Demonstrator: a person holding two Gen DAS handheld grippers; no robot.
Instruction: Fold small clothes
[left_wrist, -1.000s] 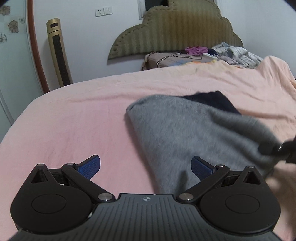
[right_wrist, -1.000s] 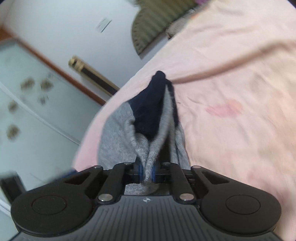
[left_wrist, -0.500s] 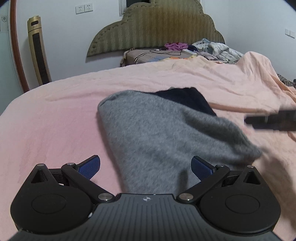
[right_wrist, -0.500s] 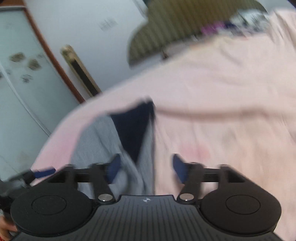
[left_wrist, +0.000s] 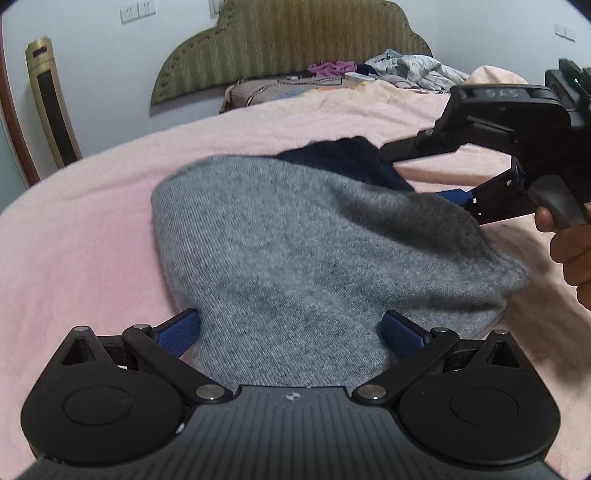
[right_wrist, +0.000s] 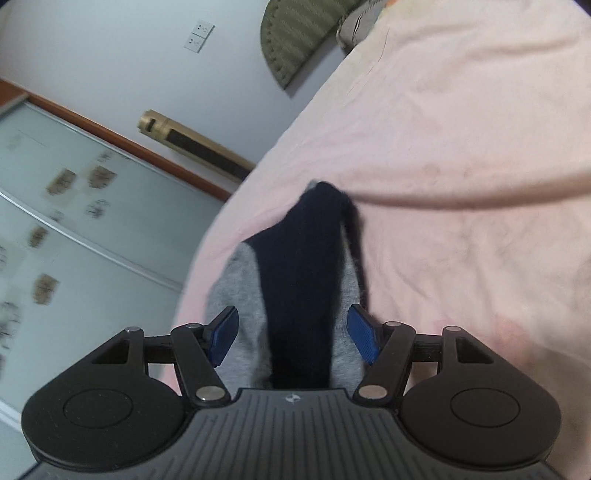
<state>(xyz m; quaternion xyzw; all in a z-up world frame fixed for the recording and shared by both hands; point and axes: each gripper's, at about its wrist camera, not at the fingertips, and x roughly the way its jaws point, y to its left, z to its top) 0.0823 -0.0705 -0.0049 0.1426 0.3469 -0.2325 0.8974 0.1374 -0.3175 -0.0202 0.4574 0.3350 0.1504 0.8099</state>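
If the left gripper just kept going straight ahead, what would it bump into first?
The grey sock. The open left gripper already has it between its fingers, so it would likely push straight into that cloth on the pink bed.

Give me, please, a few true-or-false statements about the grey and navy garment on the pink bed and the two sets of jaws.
1. The left gripper is open. True.
2. The right gripper is clamped shut on the garment. False: its jaws stand apart, with the cloth lying between them.
3. The garment lies on a pink sheet. True.
4. The garment is plain grey all over. False: it has a navy part.
5. Loose clothes are piled near the headboard. True.
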